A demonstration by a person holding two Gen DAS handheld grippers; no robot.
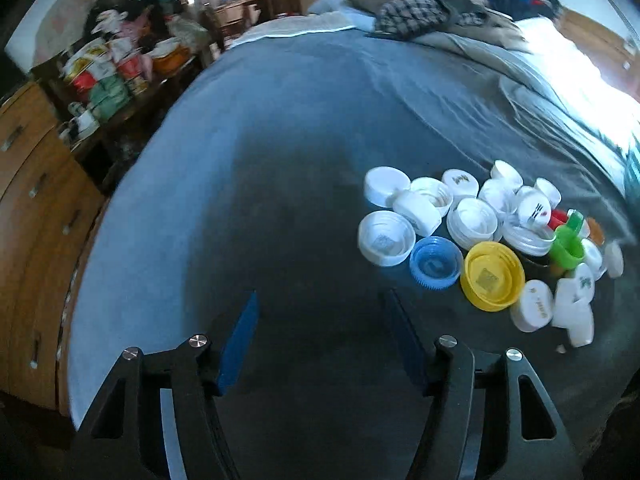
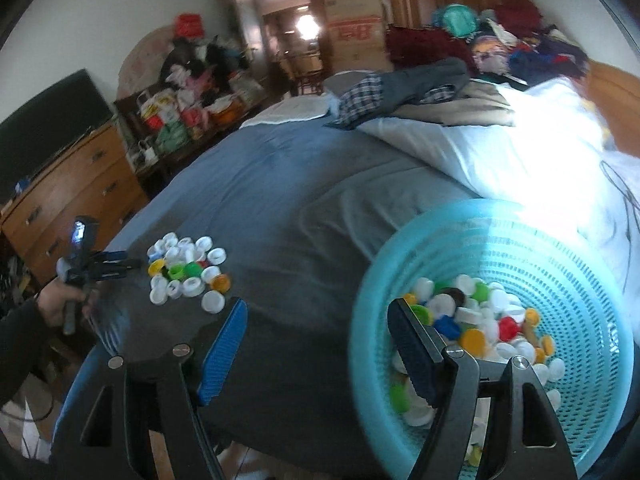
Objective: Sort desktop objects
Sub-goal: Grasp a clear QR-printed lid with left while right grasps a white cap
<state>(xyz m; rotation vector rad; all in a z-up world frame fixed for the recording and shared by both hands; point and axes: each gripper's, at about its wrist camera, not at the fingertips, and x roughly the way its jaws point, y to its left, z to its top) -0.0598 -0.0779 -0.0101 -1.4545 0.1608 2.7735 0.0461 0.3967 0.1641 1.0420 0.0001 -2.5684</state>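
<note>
Left gripper [image 1: 318, 336]: jaws parted, nothing between the blue pads, only grey bedspread [image 1: 280, 120] showing through the gap. It points down at the bed, just short of the loose heap of bottle caps [image 1: 480, 240], which lies ahead and to its right. I note the blue cap [image 1: 435, 263] and the yellow cap [image 1: 492, 276] as the nearest pieces, both lying open side up.

Right gripper [image 2: 318, 344]: also released, pads empty. Its right finger overlaps the rim of the turquoise mesh basket [image 2: 580, 280], which already holds many mixed caps. From this view the cap heap sits well apart from the basket, across the bedspread, with the person's hand [image 2: 60, 304] holding the left gripper beside it.

Handling judgement: the caps look like light, stiff, smooth plastic, so I expect them to skid or flip on a soft cover if nudged. Best hold is probably across the ribbed side wall, pads on opposite sides of the rim, one cap at a time. Those lying open side up offer an exposed rim; the white ones in the middle overlap and would need separating first.
</note>
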